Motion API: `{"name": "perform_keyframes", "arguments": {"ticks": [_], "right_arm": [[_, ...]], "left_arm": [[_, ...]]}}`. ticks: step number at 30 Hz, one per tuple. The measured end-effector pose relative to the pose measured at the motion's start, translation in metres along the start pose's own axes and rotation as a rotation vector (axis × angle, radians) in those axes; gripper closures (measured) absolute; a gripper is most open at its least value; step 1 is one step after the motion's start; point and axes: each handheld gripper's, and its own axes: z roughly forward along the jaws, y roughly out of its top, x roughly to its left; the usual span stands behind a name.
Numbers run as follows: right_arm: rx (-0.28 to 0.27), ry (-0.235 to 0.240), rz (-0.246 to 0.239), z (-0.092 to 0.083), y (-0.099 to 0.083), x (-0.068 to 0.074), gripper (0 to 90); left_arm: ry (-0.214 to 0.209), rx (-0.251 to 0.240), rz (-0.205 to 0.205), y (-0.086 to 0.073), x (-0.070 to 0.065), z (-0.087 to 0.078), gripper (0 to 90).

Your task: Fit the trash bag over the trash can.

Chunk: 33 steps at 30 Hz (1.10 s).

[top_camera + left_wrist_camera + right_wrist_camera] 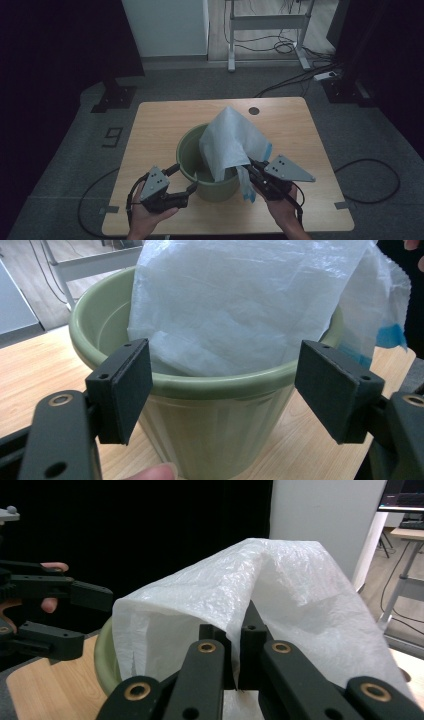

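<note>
A green bucket (207,170) is standing on the wooden table (155,130), just below the centre of the high view; a white plastic bag (232,137) is draping over its right rim, peaking above it, part hanging inside; the right gripper (251,165), at lower right, is pinching the bag's edge with jaws pressed together; the left gripper (183,178), at lower left, is gaping wide, its jaws sitting just beside the bucket's near rim, touching nothing.
</note>
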Motion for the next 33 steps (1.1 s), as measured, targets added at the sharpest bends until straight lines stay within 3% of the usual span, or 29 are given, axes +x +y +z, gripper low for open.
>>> {"name": "perform_keyframes", "arguments": {"ticks": [8, 19, 31, 33], "right_arm": [[0.006, 0.021, -0.002, 0.008, 0.000, 0.007, 88.8], [0.002, 0.043, -0.002, 0.011, 0.002, 0.012, 88.8], [0.005, 0.049, -0.009, 0.017, 0.005, 0.015, 88.8], [0.008, 0.043, -0.017, 0.018, 0.005, 0.016, 88.8]], "left_arm": [[-0.009, 0.004, 0.012, 0.002, -0.005, 0.005, 22.6], [0.003, -0.052, 0.011, 0.015, -0.014, 0.010, 23.7], [-0.039, -0.096, 0.020, 0.029, -0.027, 0.026, 29.5], [-0.061, -0.097, 0.043, 0.029, -0.033, 0.027, 29.7]]}}
